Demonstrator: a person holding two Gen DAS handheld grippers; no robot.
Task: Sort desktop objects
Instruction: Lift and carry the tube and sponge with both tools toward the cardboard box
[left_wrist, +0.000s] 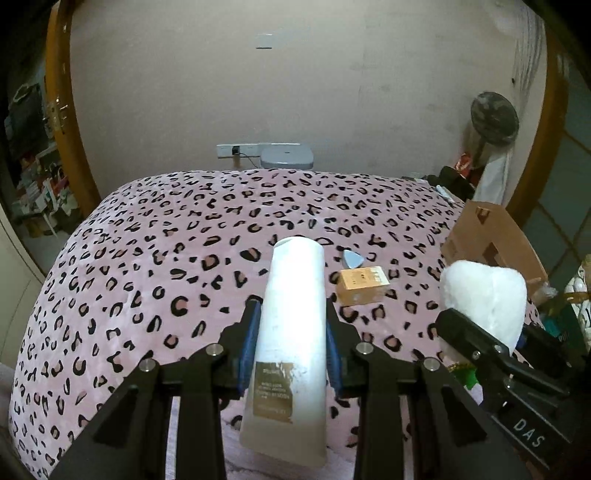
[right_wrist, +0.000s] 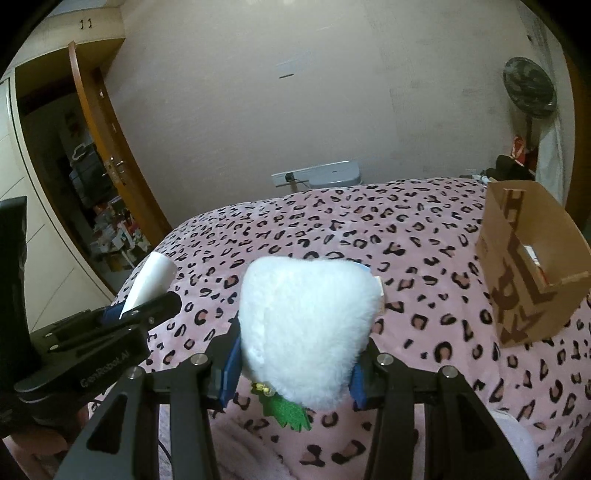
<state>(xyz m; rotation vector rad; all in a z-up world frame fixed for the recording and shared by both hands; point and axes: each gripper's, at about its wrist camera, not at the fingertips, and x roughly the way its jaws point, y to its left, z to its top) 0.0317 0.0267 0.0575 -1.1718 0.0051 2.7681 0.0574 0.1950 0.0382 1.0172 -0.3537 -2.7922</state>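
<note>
My left gripper (left_wrist: 291, 308) is shut on a tall white bottle (left_wrist: 295, 288) with a brown label, held tilted above the bed. Its blue pads (left_wrist: 248, 343) press on both sides. My right gripper (right_wrist: 301, 345) is shut on a white plush toy (right_wrist: 306, 310) with a green felt piece (right_wrist: 288, 413) under it. In the left wrist view the plush toy (left_wrist: 487, 295) and the right gripper (left_wrist: 487, 328) are at the right. In the right wrist view the left gripper (right_wrist: 147, 308) and the bottle (right_wrist: 151, 275) are at the left.
A pink leopard-print blanket (left_wrist: 147, 258) covers the bed. On it lie a small tan box (left_wrist: 364, 286) and a blue triangular object (left_wrist: 352, 259). An open cardboard box (right_wrist: 532, 258) stands at the right. A fan (right_wrist: 528, 88) and an open door (right_wrist: 107, 147) flank the far wall.
</note>
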